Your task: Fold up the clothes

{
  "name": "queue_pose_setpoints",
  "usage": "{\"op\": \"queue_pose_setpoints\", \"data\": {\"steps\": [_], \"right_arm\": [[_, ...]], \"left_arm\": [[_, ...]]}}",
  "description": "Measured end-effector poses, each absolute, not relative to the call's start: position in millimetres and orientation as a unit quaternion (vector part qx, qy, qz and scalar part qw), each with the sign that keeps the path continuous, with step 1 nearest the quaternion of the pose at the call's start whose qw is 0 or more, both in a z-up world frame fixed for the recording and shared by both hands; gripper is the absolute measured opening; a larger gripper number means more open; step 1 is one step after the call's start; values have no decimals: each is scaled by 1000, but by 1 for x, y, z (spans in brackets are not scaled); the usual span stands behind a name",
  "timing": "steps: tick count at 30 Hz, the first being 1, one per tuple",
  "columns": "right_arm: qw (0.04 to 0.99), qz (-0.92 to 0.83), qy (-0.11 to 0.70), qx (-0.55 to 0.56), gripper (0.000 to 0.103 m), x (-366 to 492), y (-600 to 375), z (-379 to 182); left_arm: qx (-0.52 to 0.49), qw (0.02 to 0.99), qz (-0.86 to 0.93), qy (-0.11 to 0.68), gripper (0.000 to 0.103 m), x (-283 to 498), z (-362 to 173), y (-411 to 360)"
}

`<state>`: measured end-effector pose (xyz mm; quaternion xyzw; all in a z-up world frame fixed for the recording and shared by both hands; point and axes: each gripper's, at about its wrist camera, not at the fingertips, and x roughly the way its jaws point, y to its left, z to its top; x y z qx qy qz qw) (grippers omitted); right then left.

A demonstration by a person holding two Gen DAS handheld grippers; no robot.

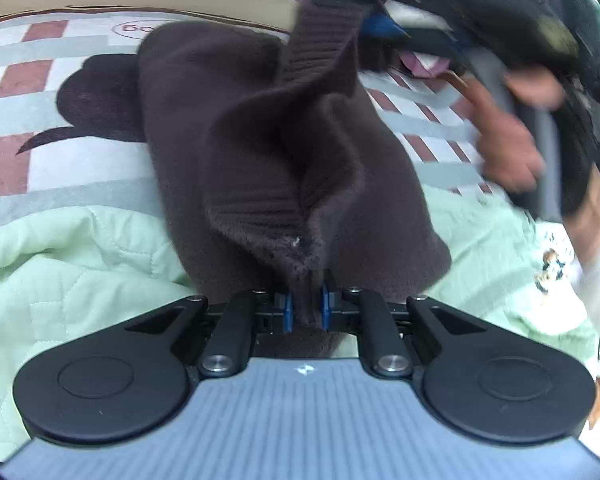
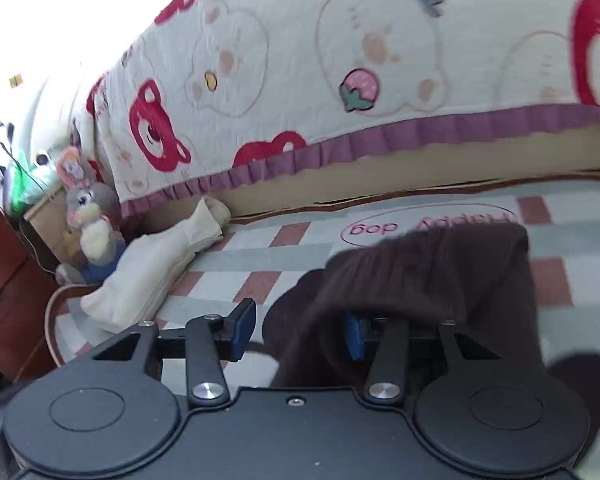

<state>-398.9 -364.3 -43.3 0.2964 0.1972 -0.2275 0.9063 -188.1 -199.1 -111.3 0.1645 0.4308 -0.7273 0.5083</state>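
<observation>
In the left wrist view, the brown sweater (image 1: 284, 152) is seen lying over a checked rug (image 1: 40, 92) and a pale green quilt (image 1: 80, 256), with one ribbed end lifted toward the blurred right claw (image 1: 384, 28). Its near edge is pinched between the nearly closed pads of the left claw (image 1: 306, 308). Only a thin bunch of knit is caught, so a slip under tension is judged possible, and the fold would be skewed.

In the right wrist view, the right claw (image 2: 300, 334) is seen spread, with the sweater draped over one finger (image 2: 356, 338) and nothing pressed between the pads. The fabric could slide off, it is judged, as no grip is applied.
</observation>
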Motion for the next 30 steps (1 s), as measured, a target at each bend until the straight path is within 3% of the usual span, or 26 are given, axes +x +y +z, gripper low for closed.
{"op": "queue_pose_setpoints", "data": {"steps": [3,13,14,17,20,22,23,24,28,30], "right_arm": [[897,-250,202,302,53,-419,-352,-53],[890,-235,307,243,53,-401,-298,-102],[890,-231,317,234,53,-397,-293,-107],[891,-227,328,217,55,-389,-281,-115],[891,-229,321,227,55,-390,-280,-115],[889,-226,320,236,55,-392,-283,-115],[889,-224,322,237,55,-394,-283,-115],[889,-223,324,234,55,-396,-282,-114],[893,-281,299,187,51,-416,-269,-97],[891,-324,287,142,56,-425,-259,-88]], "left_arm": [[154,544,-725,392,12,-190,-99,-191],[135,528,-729,413,13,-176,-94,-178],[122,527,-726,424,15,-172,-96,-181],[100,526,-714,450,45,-165,-100,-194],[131,539,-699,451,49,-170,-106,-214],[152,549,-693,442,45,-174,-110,-222],[162,555,-693,431,20,-178,-112,-224],[171,559,-698,414,9,-182,-109,-220],[189,581,-690,388,8,-193,-75,-188],[164,583,-693,390,8,-195,-59,-166]]}}
